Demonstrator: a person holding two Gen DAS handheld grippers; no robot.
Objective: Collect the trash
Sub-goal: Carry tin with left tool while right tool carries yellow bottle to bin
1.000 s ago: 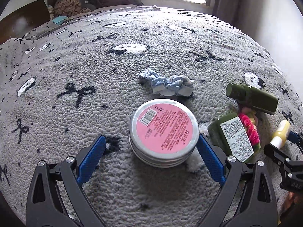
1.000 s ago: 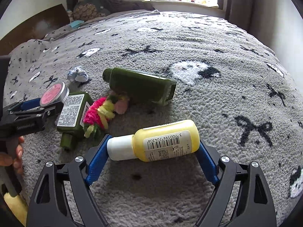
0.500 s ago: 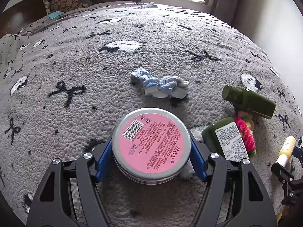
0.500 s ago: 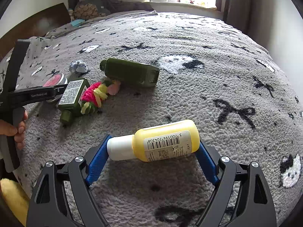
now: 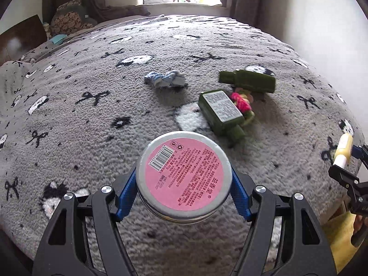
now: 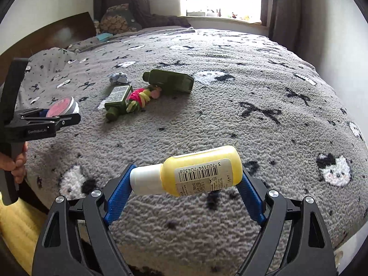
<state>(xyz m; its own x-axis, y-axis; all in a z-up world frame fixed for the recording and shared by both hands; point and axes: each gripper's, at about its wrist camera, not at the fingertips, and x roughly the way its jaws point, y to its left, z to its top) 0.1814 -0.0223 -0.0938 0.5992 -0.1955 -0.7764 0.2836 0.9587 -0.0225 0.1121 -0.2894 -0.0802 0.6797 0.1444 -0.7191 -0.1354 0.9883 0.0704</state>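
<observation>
The bed, under a grey fleece blanket with black bows and white cat faces, carries everything. Judging by how things lie, the collecting is partly done: two items are off the blanket and in hand, while four are left near the middle of the bed. No bin or bag shows in either view, so where the trash goes cannot be told.

Largest of the leftovers are two dark green bottles: one lies on its side toward the window, the other, white printed label up, lies closer to the bed's near edge. A pink and yellow knotted tangle sits between them, touching both. A pale blue scrunched cloth lies apart, left of the bottles.

The left gripper has its jaws clamped on a round metal tin with a pink barcode label, held above the bed's near edge. The right gripper has its jaws set wide, pinching a small yellow bottle with a white cap end to end.
</observation>
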